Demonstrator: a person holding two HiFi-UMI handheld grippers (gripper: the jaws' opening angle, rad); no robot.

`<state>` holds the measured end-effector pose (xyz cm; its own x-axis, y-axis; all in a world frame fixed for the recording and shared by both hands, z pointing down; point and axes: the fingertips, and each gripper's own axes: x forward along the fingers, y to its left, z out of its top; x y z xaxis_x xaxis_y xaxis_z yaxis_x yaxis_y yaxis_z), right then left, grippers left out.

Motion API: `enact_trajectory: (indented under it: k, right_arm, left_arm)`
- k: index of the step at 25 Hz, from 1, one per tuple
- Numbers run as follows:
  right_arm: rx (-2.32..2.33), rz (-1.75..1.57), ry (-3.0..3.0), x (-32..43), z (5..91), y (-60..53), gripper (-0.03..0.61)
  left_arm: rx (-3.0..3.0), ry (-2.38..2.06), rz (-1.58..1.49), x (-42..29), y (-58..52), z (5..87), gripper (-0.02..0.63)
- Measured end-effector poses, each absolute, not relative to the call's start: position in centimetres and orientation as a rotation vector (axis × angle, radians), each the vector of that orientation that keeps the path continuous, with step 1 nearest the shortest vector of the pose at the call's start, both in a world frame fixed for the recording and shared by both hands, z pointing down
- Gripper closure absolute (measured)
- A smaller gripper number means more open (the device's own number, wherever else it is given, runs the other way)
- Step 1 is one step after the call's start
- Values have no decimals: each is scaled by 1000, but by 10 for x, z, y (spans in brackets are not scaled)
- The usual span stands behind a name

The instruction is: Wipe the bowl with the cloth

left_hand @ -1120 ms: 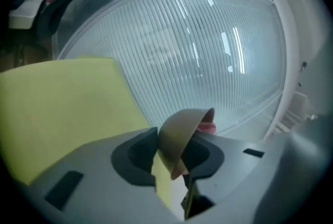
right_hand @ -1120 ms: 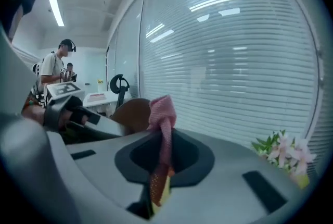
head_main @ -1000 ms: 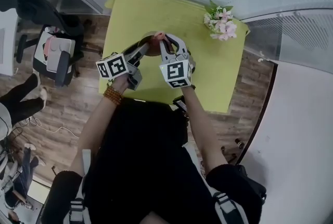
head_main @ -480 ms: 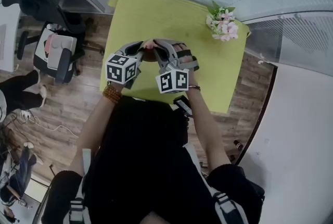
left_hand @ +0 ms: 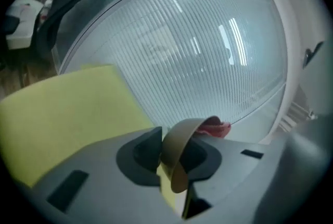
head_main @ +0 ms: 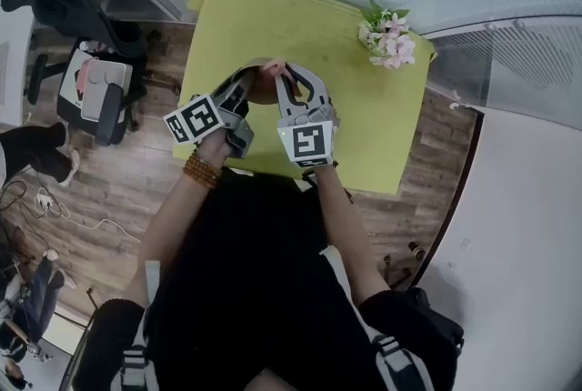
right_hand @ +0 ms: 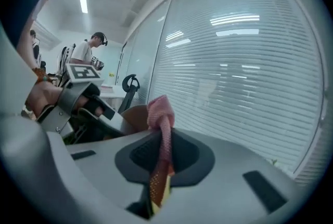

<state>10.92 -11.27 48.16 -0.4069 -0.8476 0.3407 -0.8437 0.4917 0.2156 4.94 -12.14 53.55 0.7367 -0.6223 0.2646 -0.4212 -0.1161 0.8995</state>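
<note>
A brown bowl (head_main: 261, 89) hangs tilted over the yellow-green table (head_main: 364, 125). My left gripper (head_main: 247, 82) holds it by the rim. In the left gripper view the thin rim (left_hand: 179, 147) sits pinched between the jaws of the left gripper (left_hand: 174, 168). Those jaws have just closed in and then eased a little, with the rim still gripped. My right gripper (head_main: 284, 76) is shut on a pink cloth (head_main: 275, 66). The cloth (right_hand: 159, 113) sticks up out of the right gripper (right_hand: 158, 158) beside the bowl's edge (right_hand: 136, 115).
A bunch of pink flowers (head_main: 386, 39) lies at the table's far right corner. A black office chair (head_main: 64, 3) and a small cart (head_main: 95, 94) stand on the wood floor to the left. Slatted glass walls close in behind the table.
Both grippers lifted toward me and then moved back out over the table, keeping the bowl and cloth together. The left gripper's marker cube has tilted.
</note>
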Motion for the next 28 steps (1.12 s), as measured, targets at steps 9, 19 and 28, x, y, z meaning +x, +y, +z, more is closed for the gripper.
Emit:
enact_trajectory:
  k: [9, 19, 28]
  right_arm:
    - [800, -276, -2152, 102, 526, -102, 558]
    - [978, -281, -2128, 106, 507, -102, 557]
    - [1481, -2, -2194, 128, 482, -103, 558]
  left_arm:
    - [2003, -728, 467, 73, -93, 578, 548]
    - [1870, -758, 241, 79, -99, 565, 574]
    - [1666, -786, -219, 68, -109, 543, 554]
